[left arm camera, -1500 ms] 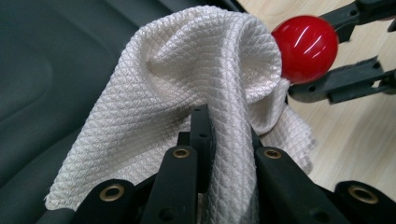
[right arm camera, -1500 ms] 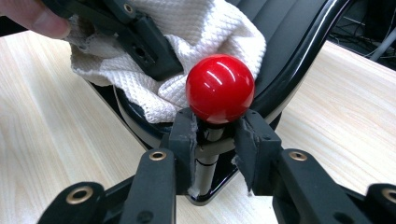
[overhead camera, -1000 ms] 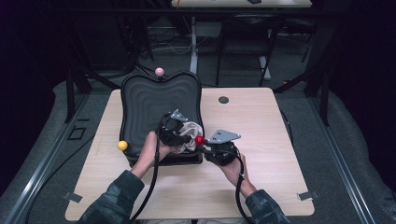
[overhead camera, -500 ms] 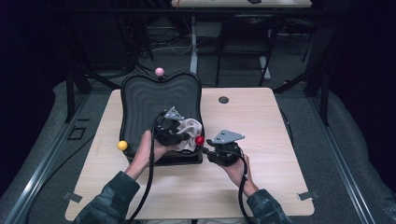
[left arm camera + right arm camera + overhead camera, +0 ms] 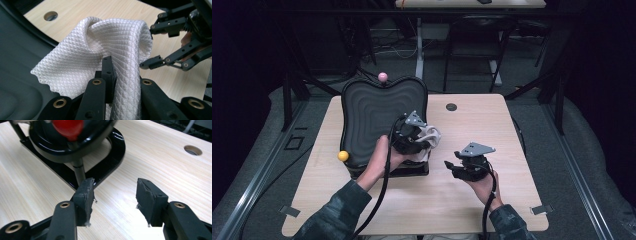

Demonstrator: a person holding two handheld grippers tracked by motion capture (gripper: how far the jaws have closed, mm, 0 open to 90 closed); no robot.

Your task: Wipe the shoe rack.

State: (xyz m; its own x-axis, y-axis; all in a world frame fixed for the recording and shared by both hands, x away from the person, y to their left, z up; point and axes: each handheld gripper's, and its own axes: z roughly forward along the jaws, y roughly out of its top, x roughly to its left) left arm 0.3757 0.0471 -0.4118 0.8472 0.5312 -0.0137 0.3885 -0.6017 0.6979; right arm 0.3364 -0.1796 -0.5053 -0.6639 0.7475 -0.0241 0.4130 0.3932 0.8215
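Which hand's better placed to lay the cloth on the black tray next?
Left. Its claw is shut on the white cloth, right over the black tray. The right claw has just been opening, holds nothing, and sits off over bare table.

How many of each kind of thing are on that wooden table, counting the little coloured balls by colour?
Black ridged tray on its stand: 1
White waffle-weave cloth: 1
Pink ball: 1
Yellow ball: 1
Red ball: 1
Handheld two-jaw grippers, left and right: 2
Total: 7
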